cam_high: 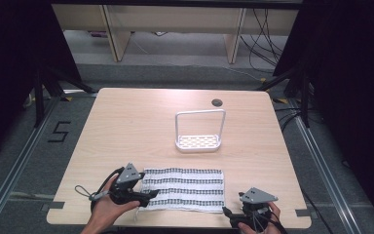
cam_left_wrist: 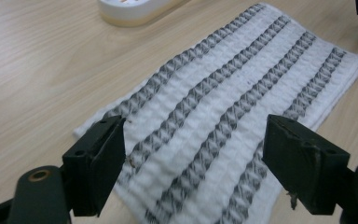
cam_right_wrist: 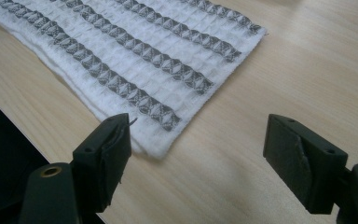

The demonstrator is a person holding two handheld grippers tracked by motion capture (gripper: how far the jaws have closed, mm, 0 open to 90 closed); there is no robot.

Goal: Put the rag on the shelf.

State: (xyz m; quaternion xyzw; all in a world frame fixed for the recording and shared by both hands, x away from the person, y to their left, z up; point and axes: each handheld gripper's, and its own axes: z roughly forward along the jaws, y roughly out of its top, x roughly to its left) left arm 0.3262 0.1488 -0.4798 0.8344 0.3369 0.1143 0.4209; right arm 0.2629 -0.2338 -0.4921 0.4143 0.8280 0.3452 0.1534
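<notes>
The striped waffle-weave towel (cam_high: 182,189) is lying folded flat near the table's (cam_high: 126,122) front edge. Your left gripper (cam_left_wrist: 193,163) is hovering released over its left end; your right gripper (cam_right_wrist: 198,158) is waiting released beside its right corner.

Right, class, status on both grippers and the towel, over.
Left gripper open over towel end. Right gripper open off its near corner. Towel flat, folded. Rack beyond, clear of it.
</notes>
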